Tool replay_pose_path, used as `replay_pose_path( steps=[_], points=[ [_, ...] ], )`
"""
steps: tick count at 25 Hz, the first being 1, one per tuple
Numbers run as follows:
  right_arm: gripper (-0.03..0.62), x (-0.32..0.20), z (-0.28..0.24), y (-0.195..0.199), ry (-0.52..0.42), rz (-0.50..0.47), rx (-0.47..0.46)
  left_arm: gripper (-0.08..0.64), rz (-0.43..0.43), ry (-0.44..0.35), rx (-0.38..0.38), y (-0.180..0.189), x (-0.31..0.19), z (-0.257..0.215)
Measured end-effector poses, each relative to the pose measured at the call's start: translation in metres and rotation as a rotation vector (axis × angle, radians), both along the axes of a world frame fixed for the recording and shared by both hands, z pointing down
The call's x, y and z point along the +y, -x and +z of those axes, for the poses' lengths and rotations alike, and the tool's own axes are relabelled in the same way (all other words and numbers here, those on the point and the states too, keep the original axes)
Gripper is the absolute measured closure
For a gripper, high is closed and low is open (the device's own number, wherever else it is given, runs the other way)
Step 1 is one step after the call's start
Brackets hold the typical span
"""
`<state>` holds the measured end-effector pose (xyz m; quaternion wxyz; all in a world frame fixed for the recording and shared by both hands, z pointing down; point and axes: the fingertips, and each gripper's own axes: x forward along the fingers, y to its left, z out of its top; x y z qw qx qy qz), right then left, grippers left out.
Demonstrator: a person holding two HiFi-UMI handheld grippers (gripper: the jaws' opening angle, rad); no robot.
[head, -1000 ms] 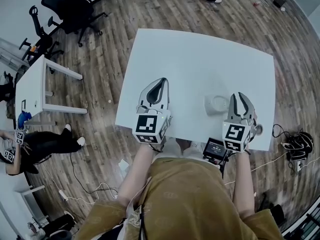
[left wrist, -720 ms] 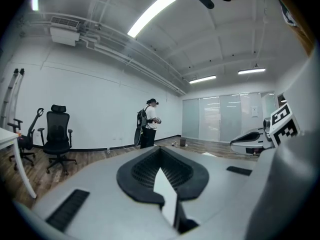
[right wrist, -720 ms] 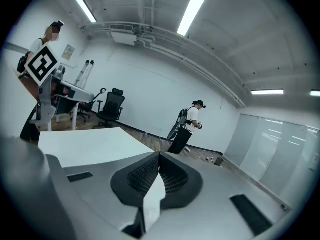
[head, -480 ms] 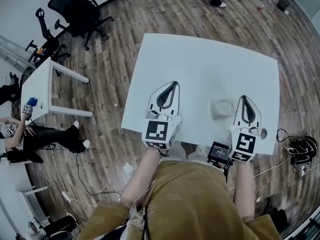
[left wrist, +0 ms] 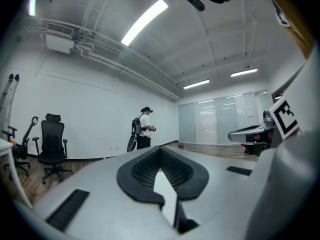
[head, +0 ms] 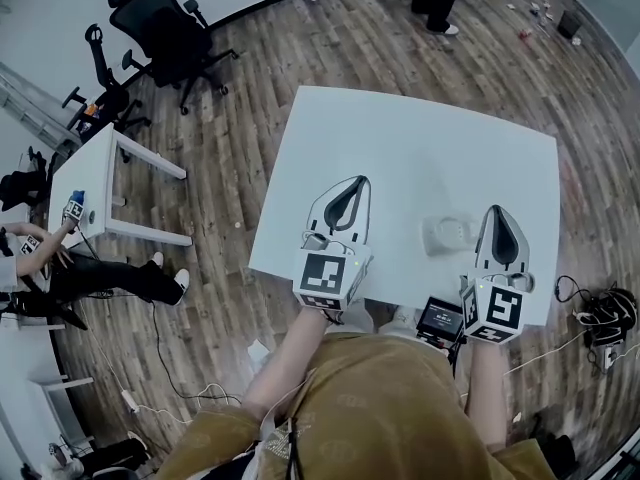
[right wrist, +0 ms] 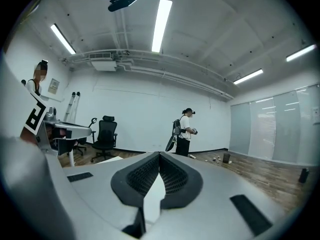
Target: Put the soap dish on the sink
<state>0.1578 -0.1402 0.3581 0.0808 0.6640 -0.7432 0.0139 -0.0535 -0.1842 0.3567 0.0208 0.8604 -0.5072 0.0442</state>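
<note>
The white soap dish (head: 445, 235) lies on the white table (head: 420, 138), near its front right part. My right gripper (head: 497, 210) hovers just to the right of the dish, jaws shut with nothing between them. My left gripper (head: 357, 181) hangs over the table's front left part, also shut and holding nothing. Both gripper views look level across the room, past shut jaws: the left gripper (left wrist: 160, 150) and the right gripper (right wrist: 160, 155). The dish shows in neither gripper view. No sink is in sight.
A black device with a screen (head: 440, 318) sits at the table's near edge. A small white table (head: 100, 183) and black office chairs (head: 165, 28) stand to the left. A person (head: 90, 278) sits at far left; another with a backpack (right wrist: 184, 131) stands far off.
Both grippers have risen from the table. The right gripper's jaws, slightly apart a second ago, have come together, and it has rolled. The dish has not moved.
</note>
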Motion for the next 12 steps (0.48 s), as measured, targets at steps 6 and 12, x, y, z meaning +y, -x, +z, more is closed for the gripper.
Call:
replay_pose_path(
  steps=[6, 12],
  points=[
    [0.583, 0.005, -0.007, 0.001, -0.020, -0.024, -0.037, 0.552, -0.004, -0.042, 0.002, -0.002, 0.005, -0.014],
    [0.583, 0.009, -0.028, -0.002, -0.073, 0.008, -0.031, 0.552, -0.003, -0.050, 0.043, 0.000, 0.005, -0.026]
  ],
)
